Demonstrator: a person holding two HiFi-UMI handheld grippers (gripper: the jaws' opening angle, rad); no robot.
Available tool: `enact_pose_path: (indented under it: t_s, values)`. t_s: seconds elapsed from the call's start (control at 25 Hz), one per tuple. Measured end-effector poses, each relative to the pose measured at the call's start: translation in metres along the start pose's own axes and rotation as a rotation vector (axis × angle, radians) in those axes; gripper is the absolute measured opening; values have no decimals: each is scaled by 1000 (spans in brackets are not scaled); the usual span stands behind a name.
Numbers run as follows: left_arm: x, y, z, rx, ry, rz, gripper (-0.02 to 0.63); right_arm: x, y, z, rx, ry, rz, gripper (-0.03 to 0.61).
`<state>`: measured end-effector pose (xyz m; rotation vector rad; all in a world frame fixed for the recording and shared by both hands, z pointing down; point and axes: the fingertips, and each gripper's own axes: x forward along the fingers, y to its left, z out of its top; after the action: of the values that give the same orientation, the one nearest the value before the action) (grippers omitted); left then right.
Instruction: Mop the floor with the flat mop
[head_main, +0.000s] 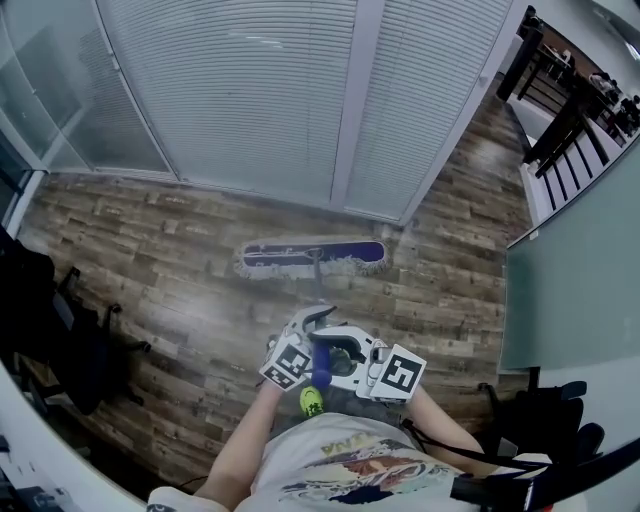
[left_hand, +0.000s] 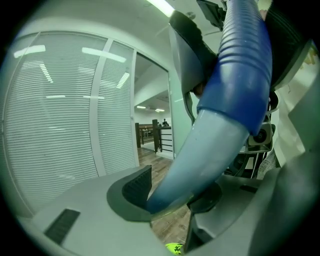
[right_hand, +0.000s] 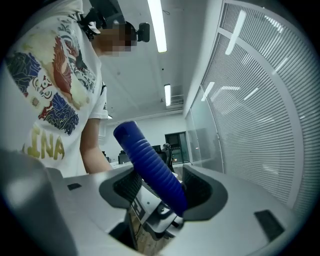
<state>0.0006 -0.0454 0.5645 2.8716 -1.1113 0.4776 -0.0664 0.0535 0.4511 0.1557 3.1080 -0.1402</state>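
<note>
1. Both sets of jaws are clamped on the mop handle (left_hand: 215, 150): your left gripper (left_hand: 170, 197) on the pale shaft, your right gripper (right_hand: 157, 187) on the ribbed blue grip (right_hand: 150, 165). Hold that firmly.
2. The mop head (head_main: 312, 256) lies flat on the floor (head_main: 160, 260) near the blinds (head_main: 250, 90). Press evenly and make straight, overlapping passes.

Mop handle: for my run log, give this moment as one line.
left gripper: jaws shut on mop handle | right gripper: jaws shut on mop handle | mop head: flat on floor
</note>
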Motion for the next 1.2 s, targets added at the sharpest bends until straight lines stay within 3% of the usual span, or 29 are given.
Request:
enact_pose_path:
  t_s: [0.48,0.64,0.92,1.2]
  values:
    - [109,150,15,15,38,-21,144,-2,-187,11,36,1,-41,244]
    - [130,170,21,33,77,-49,144,-6,-217,16,46,21,-35,245]
    - [107,151,10,15,78,-35,144,4,-185,8,75,62,-17,249]
    - [49,73,-10,19,66,-11,144,7,-84,-11,71,100,-4,249]
